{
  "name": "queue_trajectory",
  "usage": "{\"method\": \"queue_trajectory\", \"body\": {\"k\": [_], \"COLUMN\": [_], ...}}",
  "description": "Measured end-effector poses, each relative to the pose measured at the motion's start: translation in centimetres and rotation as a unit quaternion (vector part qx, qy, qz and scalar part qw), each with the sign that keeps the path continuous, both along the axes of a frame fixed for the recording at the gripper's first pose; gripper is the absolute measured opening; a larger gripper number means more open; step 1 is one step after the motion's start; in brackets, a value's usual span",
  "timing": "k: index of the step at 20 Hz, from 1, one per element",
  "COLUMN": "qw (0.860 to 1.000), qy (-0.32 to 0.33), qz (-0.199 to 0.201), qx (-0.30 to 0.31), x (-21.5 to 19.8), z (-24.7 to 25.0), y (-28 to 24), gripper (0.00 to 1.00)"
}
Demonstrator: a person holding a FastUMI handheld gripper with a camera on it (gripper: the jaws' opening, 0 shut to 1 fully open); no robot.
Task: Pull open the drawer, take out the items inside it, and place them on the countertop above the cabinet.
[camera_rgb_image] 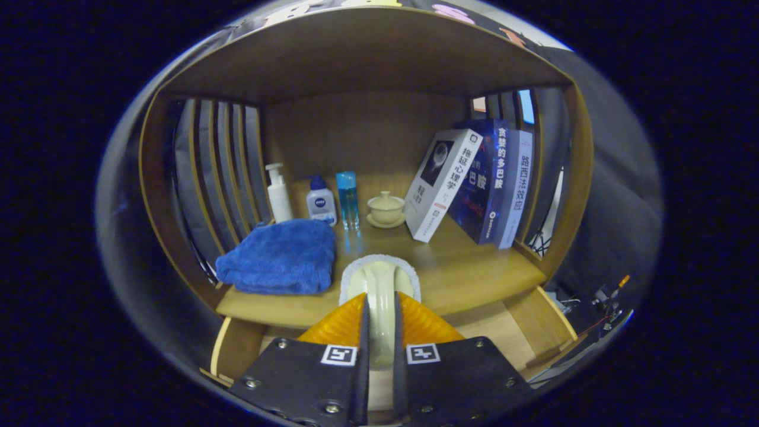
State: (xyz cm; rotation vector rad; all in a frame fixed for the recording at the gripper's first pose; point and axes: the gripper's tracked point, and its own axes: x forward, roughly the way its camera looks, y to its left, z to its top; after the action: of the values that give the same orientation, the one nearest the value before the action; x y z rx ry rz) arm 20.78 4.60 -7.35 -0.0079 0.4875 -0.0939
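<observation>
My gripper is shut on a cream, curved-handled item with a pale fuzzy pad; both fingers press on its handle. The pad end sticks out ahead of the fingertips, over the front part of the wooden countertop; I cannot tell whether it touches the wood. Below the countertop's front edge the drawer stands pulled out, its light wooden side walls showing on either side of the fingers. The fingers hide most of the drawer's inside.
A folded blue towel lies on the countertop just left of the held item. Behind stand a white pump bottle, a small blue-capped bottle, a clear blue bottle, a lidded cup on a saucer, and leaning books.
</observation>
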Motion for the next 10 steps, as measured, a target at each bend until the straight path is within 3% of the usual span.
{"method": "queue_trajectory", "body": {"k": [10], "qw": [0.999], "qy": [0.043], "qz": [-0.006], "qx": [-0.019], "x": [4.3], "z": [-3.7], "y": [-1.1], "gripper": [0.16]}}
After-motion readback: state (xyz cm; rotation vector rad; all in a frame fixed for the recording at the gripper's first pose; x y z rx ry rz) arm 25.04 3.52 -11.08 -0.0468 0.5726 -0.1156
